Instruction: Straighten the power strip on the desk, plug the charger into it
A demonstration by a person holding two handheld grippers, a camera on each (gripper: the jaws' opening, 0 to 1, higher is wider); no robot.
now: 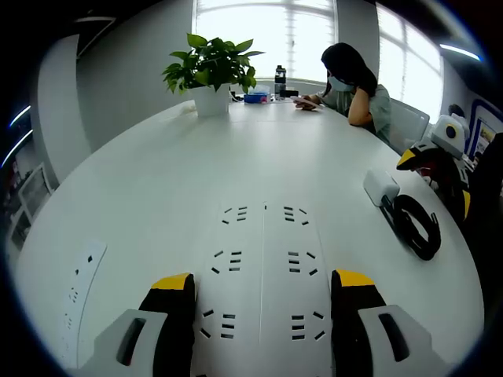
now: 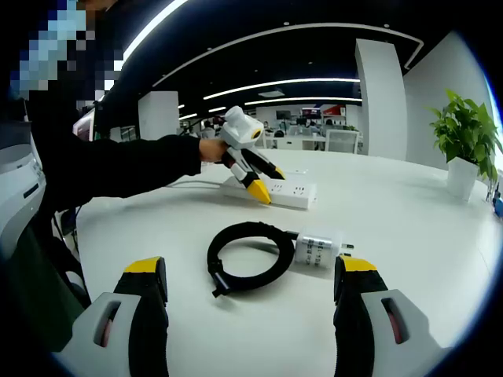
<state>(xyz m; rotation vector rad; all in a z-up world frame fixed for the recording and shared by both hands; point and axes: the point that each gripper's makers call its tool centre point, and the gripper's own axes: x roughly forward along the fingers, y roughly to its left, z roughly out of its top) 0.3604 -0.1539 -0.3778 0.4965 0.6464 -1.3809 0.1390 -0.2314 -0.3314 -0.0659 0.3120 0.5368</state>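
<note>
Left tool over the power strip, charger waiting between the right tool's jaws.

The left tool (image 1: 263,302) stands open, and the white power strip (image 1: 263,267) runs lengthwise straight ahead between its jaws, away toward the table's far edge. The right tool (image 2: 251,294) is open too, empty, with the charger (image 2: 317,250) and its coiled black cable (image 2: 247,255) just ahead, prongs pointing right. White table (image 1: 157,181), a potted plant (image 1: 211,75) near its far edge, a seated person (image 1: 354,86), bright windows, open office.
</note>
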